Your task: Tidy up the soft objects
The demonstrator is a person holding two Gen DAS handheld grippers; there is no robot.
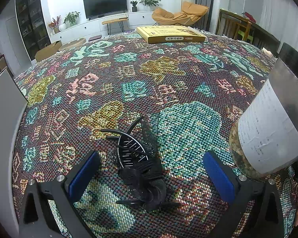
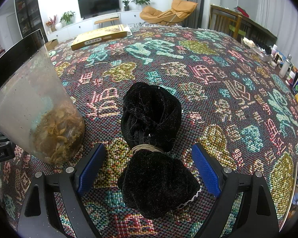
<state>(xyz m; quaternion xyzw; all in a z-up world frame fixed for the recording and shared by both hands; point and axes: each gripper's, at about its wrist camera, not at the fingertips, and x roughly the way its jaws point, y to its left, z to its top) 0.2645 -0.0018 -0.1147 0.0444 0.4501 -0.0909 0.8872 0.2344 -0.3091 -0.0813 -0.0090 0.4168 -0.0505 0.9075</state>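
Both grippers hang over the table with its busy woven cloth (image 1: 164,73), each tilted down toward something black. The left gripper (image 1: 151,170) stands spread wide, its blue pads (image 1: 83,173) clear of the black hair clip (image 1: 138,158) that lies on the cloth between them — a toothed claw with a bit of dark netting and fabric bunched at its near end. The right gripper (image 2: 148,167) is likewise released, nothing pinched; between its fingers lies a black velvety bundle (image 2: 153,144), cinched at the middle by pale cord windings (image 2: 147,148), with a sliver of white lace edging at its near corner. A clear plastic jar (image 2: 37,107) with a black lid, brownish dried bits in its bottom, stands just to the left of that bundle. Farther back on the cloth lies a flat yellow box (image 1: 171,34), well apart from everything else.
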